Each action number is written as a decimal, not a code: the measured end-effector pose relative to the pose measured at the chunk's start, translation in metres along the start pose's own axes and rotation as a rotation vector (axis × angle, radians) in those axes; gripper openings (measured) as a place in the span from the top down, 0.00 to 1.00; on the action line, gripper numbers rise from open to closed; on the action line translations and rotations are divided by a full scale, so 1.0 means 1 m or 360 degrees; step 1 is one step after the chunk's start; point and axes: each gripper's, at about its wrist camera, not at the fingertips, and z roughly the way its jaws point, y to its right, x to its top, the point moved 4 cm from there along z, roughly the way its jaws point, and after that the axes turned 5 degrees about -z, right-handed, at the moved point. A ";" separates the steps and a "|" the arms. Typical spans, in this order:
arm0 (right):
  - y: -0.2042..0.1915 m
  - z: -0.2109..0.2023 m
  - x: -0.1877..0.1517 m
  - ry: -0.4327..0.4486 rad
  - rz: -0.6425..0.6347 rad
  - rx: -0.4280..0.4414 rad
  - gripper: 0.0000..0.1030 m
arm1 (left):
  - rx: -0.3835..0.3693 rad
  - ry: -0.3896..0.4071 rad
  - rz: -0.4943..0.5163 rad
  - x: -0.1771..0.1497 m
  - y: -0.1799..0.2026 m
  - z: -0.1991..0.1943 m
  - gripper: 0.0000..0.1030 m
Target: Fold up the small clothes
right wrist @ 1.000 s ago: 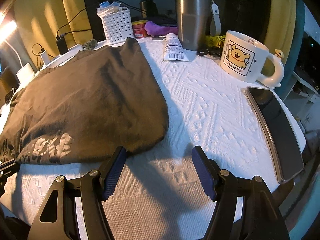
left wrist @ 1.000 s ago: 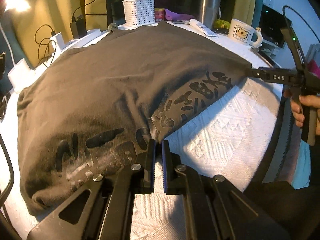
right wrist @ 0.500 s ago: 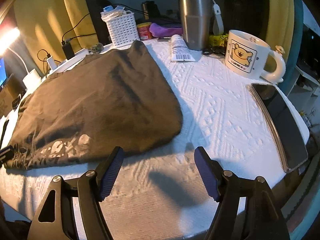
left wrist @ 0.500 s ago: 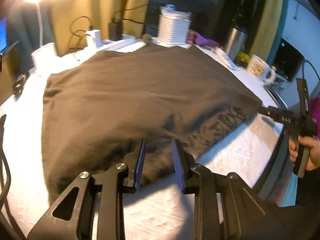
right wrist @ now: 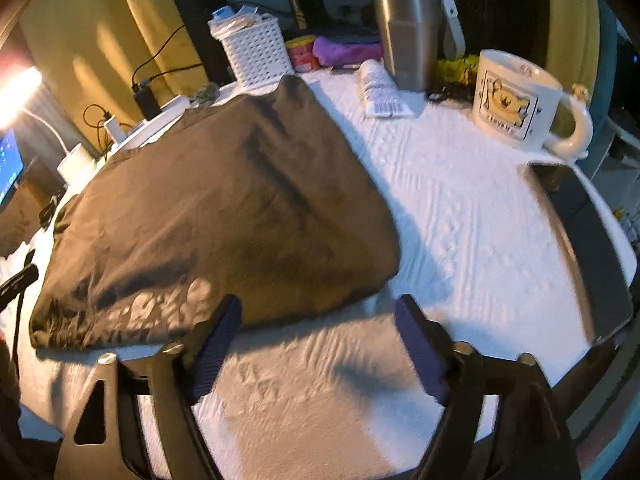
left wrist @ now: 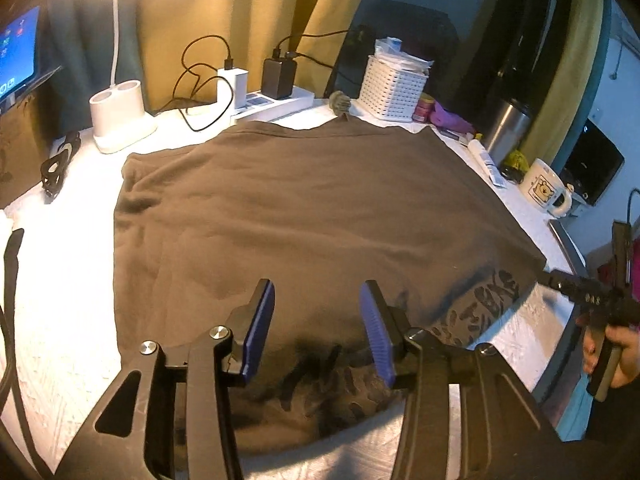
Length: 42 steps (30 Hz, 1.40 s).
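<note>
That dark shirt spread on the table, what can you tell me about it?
The shirt is dark brown-grey soft fabric, lying mostly flat with shallow wrinkles on a white textured table cover. It looks folded over itself, with a rounded fold along its right side. A cracked, faded print runs along the near edge. Its far edge reaches toward a white basket. The left gripper hovers over the near edge, jaws opening, not pinching it. The right gripper, also opening, grips nothing.

White lattice basket [right wrist: 258,54] at worktop's [right wrist: 460,208] far edge, steel tumbler [right wrist: 408,28] right of it, bear mug [right wrist: 520,100] further right; lamp base [left wrist: 118,114] far left beside chargers [left wrist: 256,80].
</note>
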 end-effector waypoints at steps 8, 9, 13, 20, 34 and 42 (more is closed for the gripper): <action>-0.009 0.011 -0.001 0.0026 0.0124 0.0106 0.12 | 0.0046 0.0032 -0.0044 0.013 -0.031 -0.007 0.55; -0.012 0.014 0.003 0.0035 0.0133 0.0133 0.12 | 0.0055 0.0038 -0.0061 0.014 -0.037 -0.007 0.54; -0.024 0.026 0.018 0.0062 0.0145 0.0145 0.12 | 0.0081 0.0046 -0.0124 0.017 -0.056 -0.006 0.53; -0.042 0.051 0.051 0.0080 0.0120 0.0155 0.11 | 0.0124 0.0047 -0.0208 0.024 -0.085 0.000 0.53; -0.077 0.100 0.110 0.0137 0.0023 0.0187 0.12 | 0.0215 0.0006 -0.0326 0.031 -0.130 0.016 0.52; -0.097 0.123 0.131 0.0131 -0.0207 0.0063 0.42 | 0.0246 -0.0012 -0.0362 0.029 -0.142 0.024 0.52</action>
